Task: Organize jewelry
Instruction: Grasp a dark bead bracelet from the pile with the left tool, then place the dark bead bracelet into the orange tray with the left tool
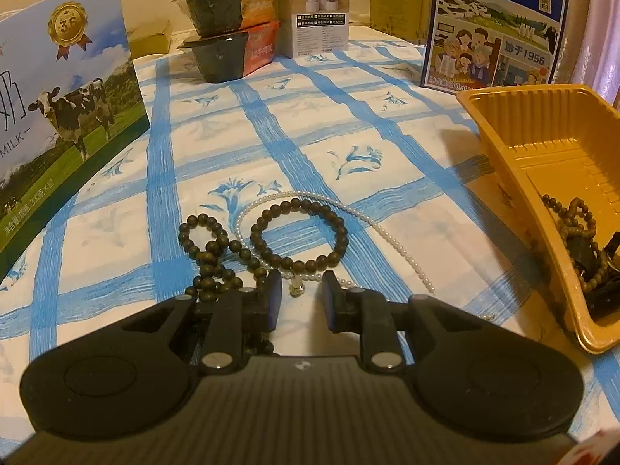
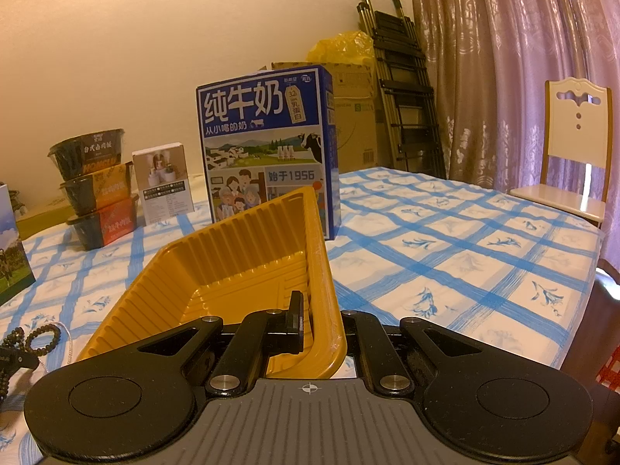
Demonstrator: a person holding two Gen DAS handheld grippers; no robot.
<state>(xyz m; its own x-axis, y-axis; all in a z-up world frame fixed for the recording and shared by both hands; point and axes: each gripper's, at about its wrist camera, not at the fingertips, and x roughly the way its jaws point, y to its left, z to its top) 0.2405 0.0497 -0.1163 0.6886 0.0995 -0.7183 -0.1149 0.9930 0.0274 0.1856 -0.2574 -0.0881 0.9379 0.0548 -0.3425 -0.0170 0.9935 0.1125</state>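
Warm, dim indoor light; soft shadows, fisheye bending and dark vignetted corners, slight blur

counter cloth (image 1: 116, 298): white, blue grid, blue flowers | tray (image 2: 217, 255): yellow-orange, ribbed | bead bracelet (image 1: 300, 232): dark brown | pearl strand (image 1: 403, 257): white | milk carton (image 2: 267, 155): blue | curtain (image 2: 503, 77): mauve, pale floral

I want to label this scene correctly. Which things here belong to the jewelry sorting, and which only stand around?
Job: dark bead bracelet, pearl strand, dark bead strand, yellow tray, beads already in it.
Lying about: milk cartons, stacked food bowls, small white box.
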